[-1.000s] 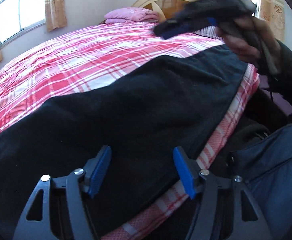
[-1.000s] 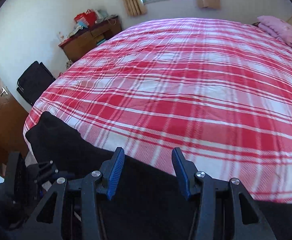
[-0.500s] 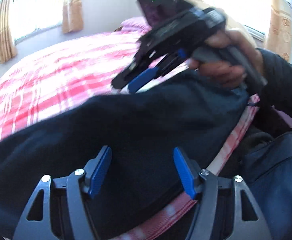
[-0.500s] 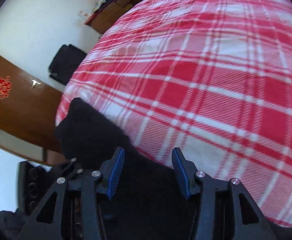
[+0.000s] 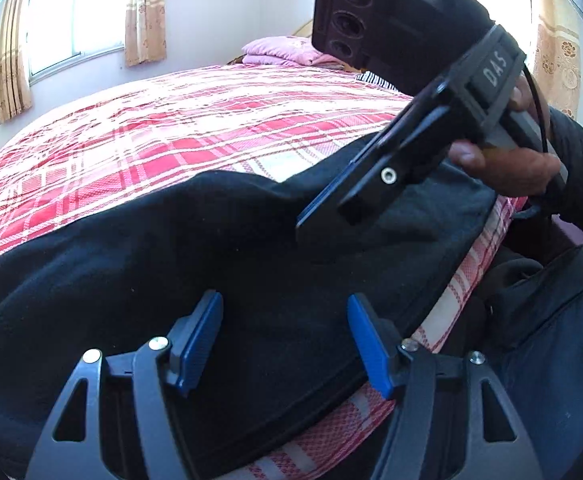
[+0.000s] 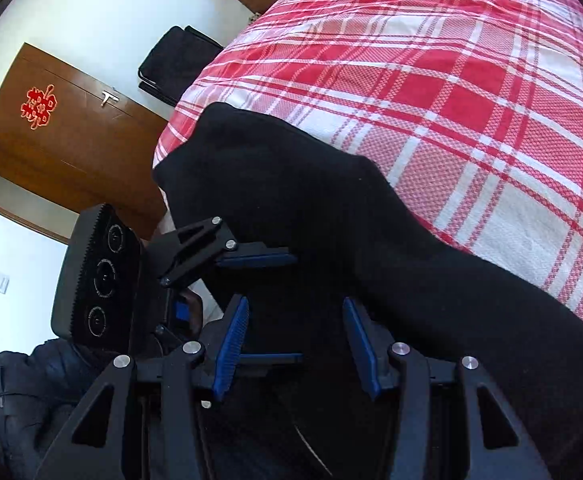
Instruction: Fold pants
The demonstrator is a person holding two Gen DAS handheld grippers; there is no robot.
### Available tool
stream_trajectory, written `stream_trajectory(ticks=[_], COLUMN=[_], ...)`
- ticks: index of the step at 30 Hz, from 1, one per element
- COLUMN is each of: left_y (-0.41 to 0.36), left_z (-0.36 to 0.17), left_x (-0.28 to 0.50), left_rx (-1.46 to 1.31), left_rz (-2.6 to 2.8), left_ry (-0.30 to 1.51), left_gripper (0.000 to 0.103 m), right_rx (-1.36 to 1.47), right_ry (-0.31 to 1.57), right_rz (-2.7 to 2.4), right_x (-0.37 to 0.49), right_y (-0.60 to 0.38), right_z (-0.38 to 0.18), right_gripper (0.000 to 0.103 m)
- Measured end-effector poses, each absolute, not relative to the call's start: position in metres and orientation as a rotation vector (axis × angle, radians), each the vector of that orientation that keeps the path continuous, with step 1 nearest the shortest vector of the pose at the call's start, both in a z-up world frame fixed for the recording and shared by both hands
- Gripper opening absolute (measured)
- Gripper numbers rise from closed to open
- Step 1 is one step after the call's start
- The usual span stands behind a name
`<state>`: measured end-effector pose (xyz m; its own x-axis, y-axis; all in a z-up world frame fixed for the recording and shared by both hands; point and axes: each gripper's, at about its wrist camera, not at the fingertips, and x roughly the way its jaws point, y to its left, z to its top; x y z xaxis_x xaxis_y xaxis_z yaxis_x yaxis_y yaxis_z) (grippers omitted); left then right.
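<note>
From the left wrist camera, the left gripper (image 5: 285, 344) hangs just above the dark pants (image 5: 211, 256), its blue-padded fingers (image 5: 201, 340) spread wide with nothing between them but the cloth underneath. The pants lie flat along the near edge of the bed (image 5: 171, 132), which is covered in a red and white plaid sheet; a strip of that sheet shows between the cloth and the bed's edge at lower right. The right gripper (image 5: 311, 220) reaches in from the upper right, held by the person's right hand (image 5: 507, 164), with its tip down on or just over the pants; whether its fingers have caught any cloth cannot be told from this side. A pink pillow (image 5: 287, 50) sits at the far end of the bed, and a curtained window (image 5: 75, 20) is at upper left.

From the right wrist camera, the right gripper (image 6: 297, 348) has its fingers (image 6: 231, 344) wide apart over the black pants (image 6: 331, 216), gripping nothing. The cloth stretches away toward the bed's corner, where its end sits slightly raised. The left gripper (image 6: 265, 308) comes in from the left, its two fingers also well apart, one above the other over the fabric. Beyond the bed (image 6: 471, 80) stand a brown wooden door (image 6: 63, 128) with a red ornament and a black bag (image 6: 175, 64) against the wall.
</note>
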<state>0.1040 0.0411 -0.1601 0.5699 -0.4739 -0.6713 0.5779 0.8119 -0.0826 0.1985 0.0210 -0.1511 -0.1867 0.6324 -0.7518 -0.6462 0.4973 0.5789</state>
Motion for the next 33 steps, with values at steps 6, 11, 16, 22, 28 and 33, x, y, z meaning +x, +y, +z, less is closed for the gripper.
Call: stream_trajectory(ticks=[6, 11, 16, 22, 28, 33], left_y=[0.042, 0.046, 0.046, 0.05, 0.052, 0.052], left_z=[-0.162, -0.162, -0.163, -0.164, -0.163, -0.164], left_x=[0.102, 0.101, 0.1, 0.101, 0.101, 0.099], left_rx=[0.142, 0.14, 0.145, 0.147, 0.151, 0.151], left_rz=[-0.624, -0.623, -0.624, -0.626, -0.627, -0.628], left_ry=[0.732, 0.732, 0.727, 0.725, 0.725, 0.721], left_gripper=[0.067, 0.067, 0.067, 0.067, 0.067, 0.067], right_rx=[0.138, 0.288, 0.343, 0.153, 0.194, 0.367], right_ry=[1.253, 1.368, 1.384, 1.375, 1.425, 1.426], right_rz=[1.032, 0.959, 1.074, 1.174, 1.165, 1.178], right_x=[0.241, 0.278, 0.27, 0.216, 0.212, 0.23], right_y=[-0.001, -0.008, 0.003, 0.031, 0.037, 0.028], right_z=[-0.138, -0.174, -0.172, -0.158, -0.186, -0.188], right_gripper=[0.051, 0.05, 0.013, 0.013, 0.013, 0.027])
